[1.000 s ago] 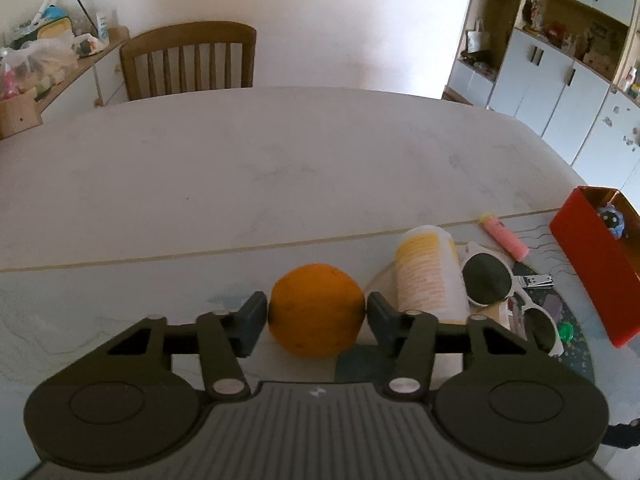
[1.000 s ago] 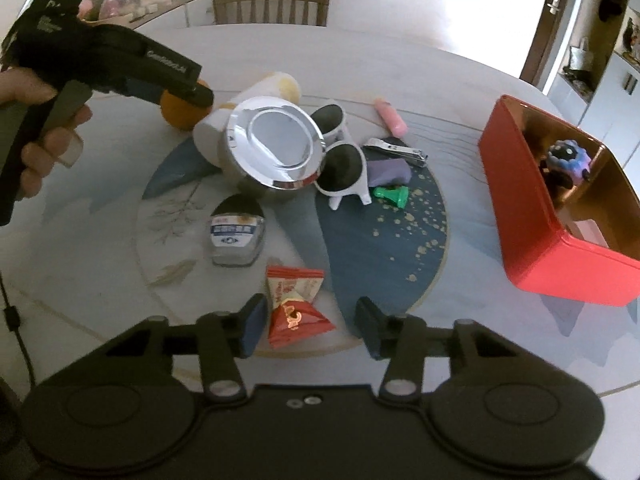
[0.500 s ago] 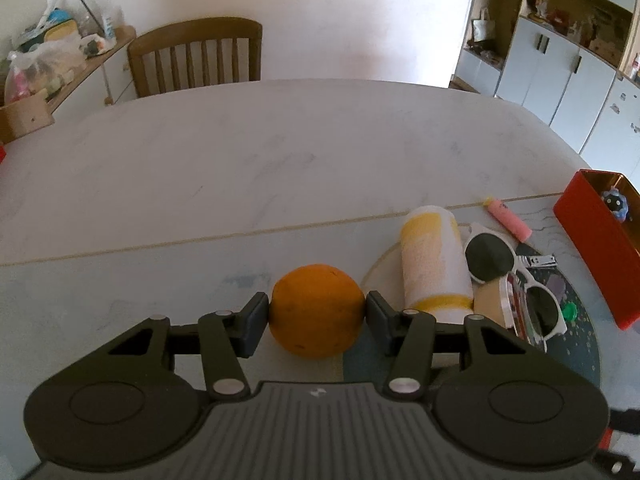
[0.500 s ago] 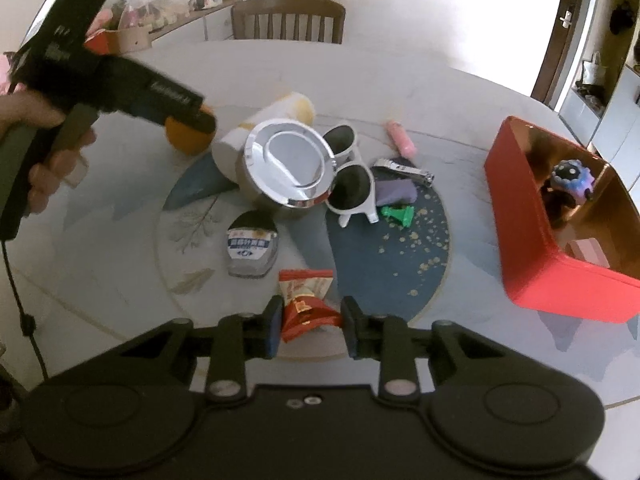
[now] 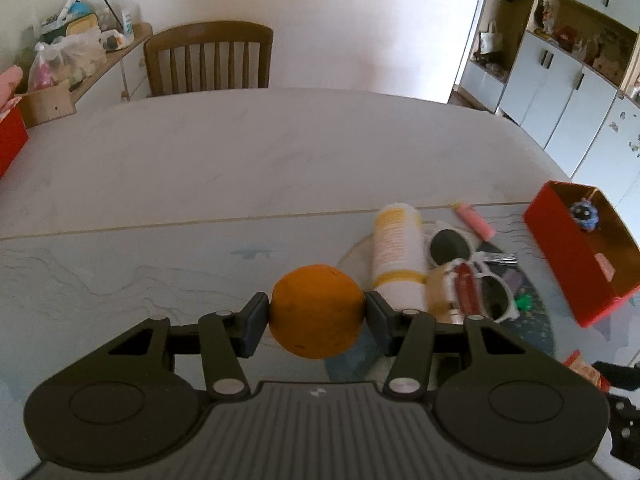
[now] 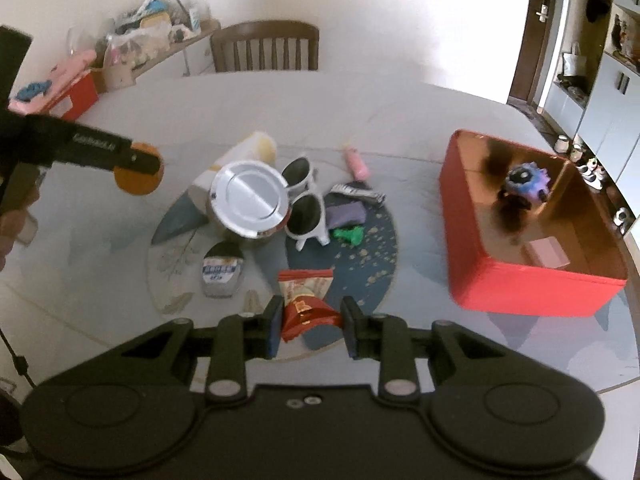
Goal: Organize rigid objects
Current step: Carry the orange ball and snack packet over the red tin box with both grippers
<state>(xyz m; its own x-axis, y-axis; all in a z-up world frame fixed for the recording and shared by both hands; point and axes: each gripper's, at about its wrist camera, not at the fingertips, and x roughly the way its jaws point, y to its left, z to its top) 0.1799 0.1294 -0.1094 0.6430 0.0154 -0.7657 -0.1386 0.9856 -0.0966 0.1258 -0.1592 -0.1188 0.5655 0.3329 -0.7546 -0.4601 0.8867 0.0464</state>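
Orange [image 5: 316, 311] sits clamped between the jaws of my left gripper [image 5: 316, 316], both pads pressed against its sides. From the right wrist view I see that same gripper reaching in from the left edge, the fruit at its tip, held over the tabletop [image 5: 240, 152] to the left of the clutter. A hand [image 6: 12, 220] shows around its handle at the frame's edge.

My right gripper [image 6: 310, 326] has its jaws closed on a red snack packet [image 6: 306, 302]; the packet's lower end is pinched between the pads and its crimped top sticks out ahead of them.

Beyond the packet, the loose things lie on a round patterned mat [image 6: 372, 264]. I see a shiny round tin [image 6: 250, 200] with a silver lid, a white and yellow cylinder [image 6: 256, 148] lying on its side behind it, and a small grey packet [image 6: 222, 272] in front of it. White sunglasses [image 6: 306, 204] with dark lenses lie just right of the tin. Near them are a purple piece [image 6: 346, 214], a small green piece [image 6: 348, 235], a nail clipper [image 6: 356, 192] and a pink tube [image 6: 356, 160].

Well apart to the right stands an open red box [image 6: 520, 288], with a blue and purple spiky toy [image 6: 526, 184] and a pale flat card [image 6: 548, 254] inside. A wooden chair [image 5: 210, 60] stands at the far side of the tabletop.
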